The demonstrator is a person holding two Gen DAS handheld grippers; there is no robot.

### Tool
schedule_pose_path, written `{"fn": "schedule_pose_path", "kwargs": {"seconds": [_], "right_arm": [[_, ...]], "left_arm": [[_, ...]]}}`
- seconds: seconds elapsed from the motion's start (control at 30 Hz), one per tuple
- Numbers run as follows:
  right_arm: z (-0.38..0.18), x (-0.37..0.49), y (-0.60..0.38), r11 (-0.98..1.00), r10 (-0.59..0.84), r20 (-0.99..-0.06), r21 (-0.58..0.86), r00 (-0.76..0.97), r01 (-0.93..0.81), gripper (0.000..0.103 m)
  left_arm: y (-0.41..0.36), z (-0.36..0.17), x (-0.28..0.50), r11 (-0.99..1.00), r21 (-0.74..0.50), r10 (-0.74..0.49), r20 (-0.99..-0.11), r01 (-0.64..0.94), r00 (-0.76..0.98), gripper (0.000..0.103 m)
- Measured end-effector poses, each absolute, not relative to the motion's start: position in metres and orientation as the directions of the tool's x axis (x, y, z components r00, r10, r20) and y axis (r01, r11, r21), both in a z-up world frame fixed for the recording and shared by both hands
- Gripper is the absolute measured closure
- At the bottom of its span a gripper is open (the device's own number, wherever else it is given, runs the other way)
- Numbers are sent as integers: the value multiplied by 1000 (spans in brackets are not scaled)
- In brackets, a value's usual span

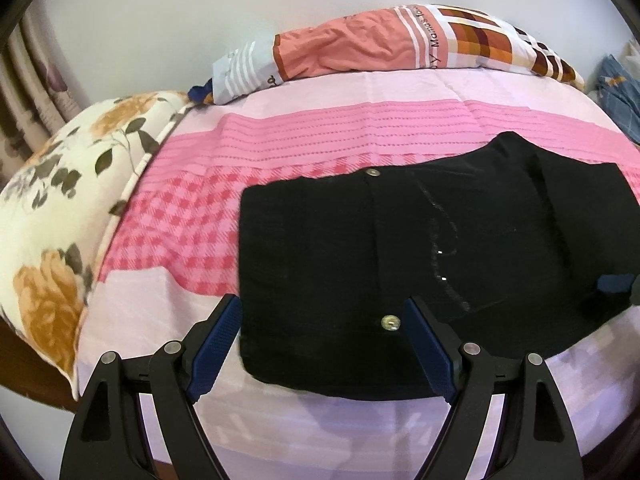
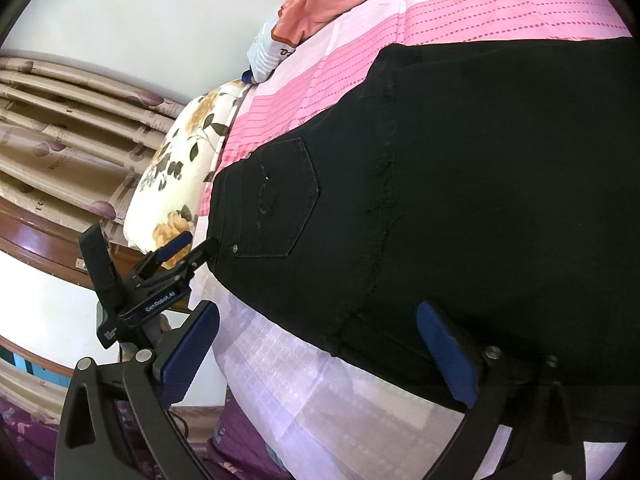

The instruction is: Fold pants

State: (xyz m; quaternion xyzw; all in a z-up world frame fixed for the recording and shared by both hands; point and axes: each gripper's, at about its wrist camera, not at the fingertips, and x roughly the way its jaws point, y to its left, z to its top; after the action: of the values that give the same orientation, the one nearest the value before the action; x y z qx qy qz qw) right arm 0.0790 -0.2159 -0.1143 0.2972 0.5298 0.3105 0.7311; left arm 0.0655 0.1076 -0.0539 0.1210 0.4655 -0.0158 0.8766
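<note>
Black pants [image 1: 400, 240] lie folded on the pink bed sheet [image 1: 320, 132], with their waistband and two metal buttons toward the left. My left gripper [image 1: 322, 346] is open and hovers over the pants' near left corner, one blue pad off the cloth and the other above it. In the right wrist view the left gripper [image 2: 192, 250] shows at the waistband edge. My right gripper [image 2: 320, 354] stands wide open over the near edge of the pants [image 2: 460, 180], not pressing on them. One of its blue pads [image 1: 614, 283] peeks in at the far right.
A floral pillow [image 1: 52, 208] lies at the bed's left end. A rolled orange and checked quilt [image 1: 380, 44] lies along the wall. Blue cloth [image 1: 620, 92] sits at the far right. Curtains [image 2: 60, 128] and the wooden bed frame [image 2: 40, 248] are beyond the pillow.
</note>
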Motion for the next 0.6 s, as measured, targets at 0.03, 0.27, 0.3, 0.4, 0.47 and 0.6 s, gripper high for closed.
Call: {"fn": "schedule_pose_path", "kwargs": {"seconds": [0.03,0.27,0.3,0.4,0.47,0.6], "right_arm": [[-114,79,-216,631,768,-591,763,245,-138,3],[-114,81,-214,632,766,-592,764,249,-127,1],[-114,81,-214,632,766,-593,764,250,-126,1],[-113,82,-213,636,763,-596,762,251,-123,1],[-113,82,-213,636,762,-597,762,251,-120,1],[-114,83,-212,636,761,-598,764,253,-107,1]], "left_arm": [[111,-52,67,970,184,65,-823,157,564,20],[171,-44,88,958,-154,-258,-828,241,498,21],[180,-47,93,948,-191,-296,-824,255,483,21],[198,-56,106,921,-264,-370,-825,287,428,21],[207,-63,115,892,-320,-431,-814,319,389,21],[223,-75,130,835,-450,-540,-780,316,316,21]]}}
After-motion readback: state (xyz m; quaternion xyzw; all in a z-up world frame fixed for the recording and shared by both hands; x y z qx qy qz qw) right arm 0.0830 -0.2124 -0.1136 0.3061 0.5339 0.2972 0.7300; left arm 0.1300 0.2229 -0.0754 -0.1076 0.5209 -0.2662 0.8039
